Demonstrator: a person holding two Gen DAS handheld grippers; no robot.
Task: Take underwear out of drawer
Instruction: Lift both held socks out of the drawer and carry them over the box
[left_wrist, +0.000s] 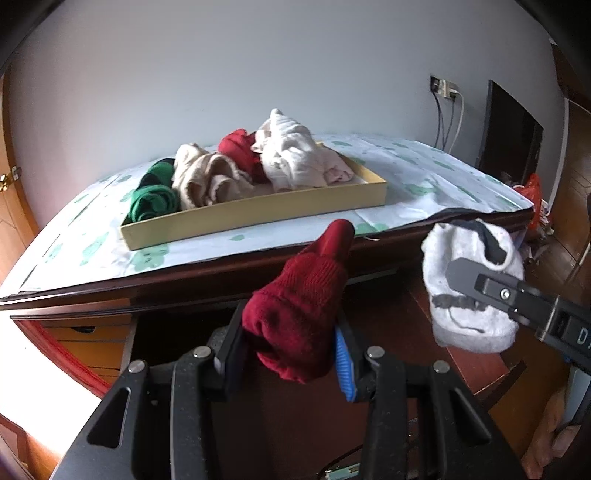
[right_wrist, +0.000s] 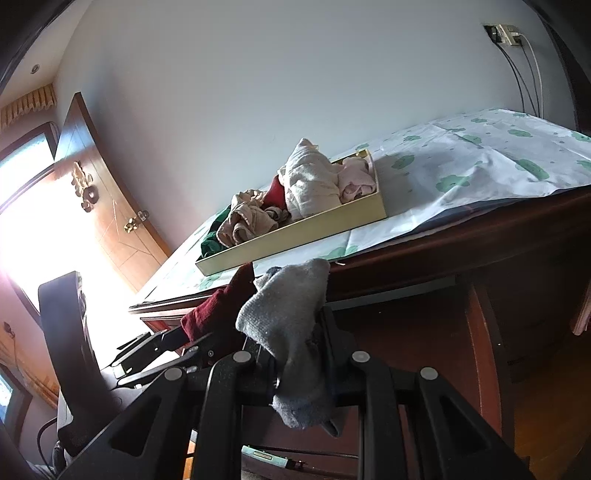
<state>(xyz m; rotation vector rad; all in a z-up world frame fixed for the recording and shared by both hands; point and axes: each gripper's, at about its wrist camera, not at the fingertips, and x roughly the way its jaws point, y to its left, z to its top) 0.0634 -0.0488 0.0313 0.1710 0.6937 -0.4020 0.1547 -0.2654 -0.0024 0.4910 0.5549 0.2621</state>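
Left gripper (left_wrist: 291, 354) jaws clamped on dark red knit item (left_wrist: 299, 314), mid-air below desk edge. Right gripper (right_wrist: 295, 354) jaws clamped on grey sock-like item (right_wrist: 286, 325), at 3 o'clock of red one. Yellow tray (left_wrist: 258, 218) of bundled garments at 12 o'clock on floral cloth (left_wrist: 424, 177). Open drawer (left_wrist: 92, 343) at 9 o'clock.

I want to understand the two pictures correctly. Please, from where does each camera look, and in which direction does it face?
Left wrist view: sits on the left gripper, shut on a red sock, facing the table; the right gripper and some fingers show at right.
Right wrist view: sits lower on the right gripper, shut on a grey sock, looking up at the table edge.
Both share the yellow tray of clothes.
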